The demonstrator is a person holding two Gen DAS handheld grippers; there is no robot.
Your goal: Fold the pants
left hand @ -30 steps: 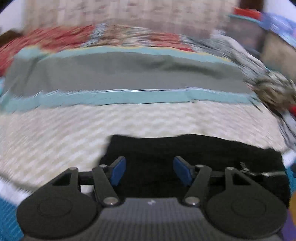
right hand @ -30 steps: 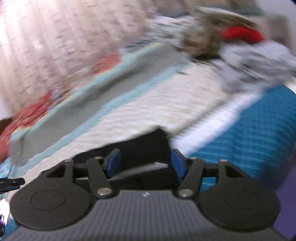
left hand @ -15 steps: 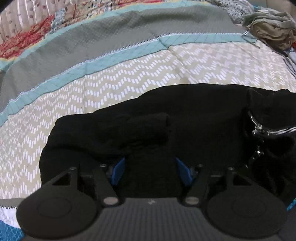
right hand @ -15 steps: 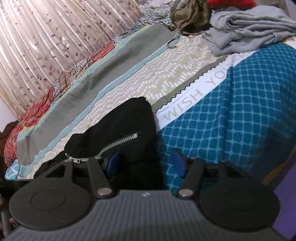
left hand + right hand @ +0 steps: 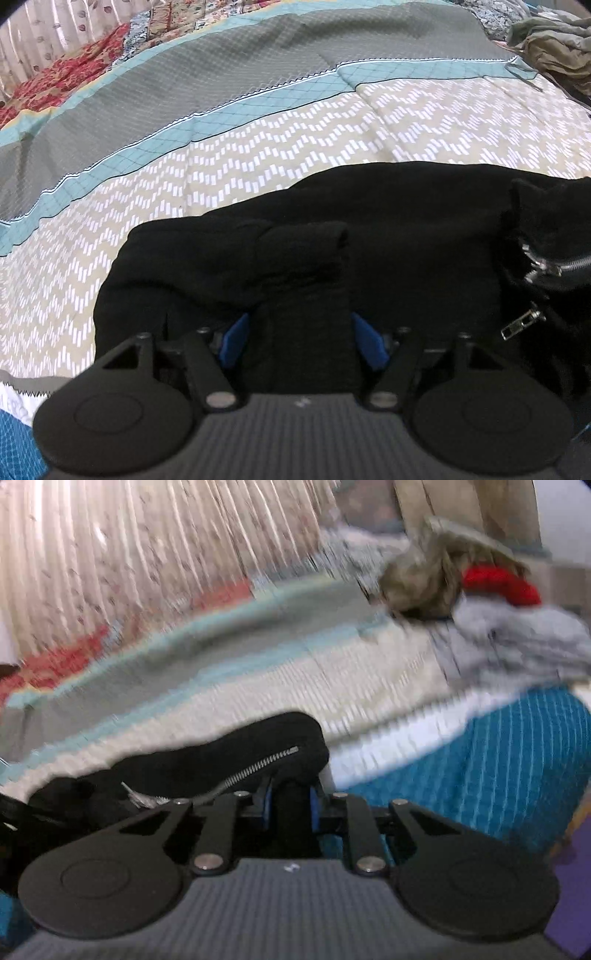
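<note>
Black pants (image 5: 406, 229) lie bunched on the patterned bedspread (image 5: 295, 133), with a silver zipper (image 5: 561, 264) at the right. My left gripper (image 5: 301, 339) points down at their left end. A raised fold of black cloth fills the gap between its blue pads (image 5: 232, 339), and its jaws are opening slightly. In the blurred right wrist view the pants (image 5: 221, 760) show their zipper (image 5: 266, 762). My right gripper (image 5: 290, 806) is closing, and its pads pinch a narrow ridge of the black cloth at the pants' right end.
A heap of loose clothes (image 5: 517, 642), grey, olive and red, sits at the bed's far right; it shows as clothes (image 5: 554, 48) in the left wrist view too. A pleated curtain (image 5: 147, 554) hangs behind the bed. The teal part of the cover (image 5: 498, 760) drops off at the near right.
My left gripper dropped onto the pants, and a fold now sits between its pads. The right gripper's jaws narrowed from wide apart to pinching the black cloth, and its view rolled.
</note>
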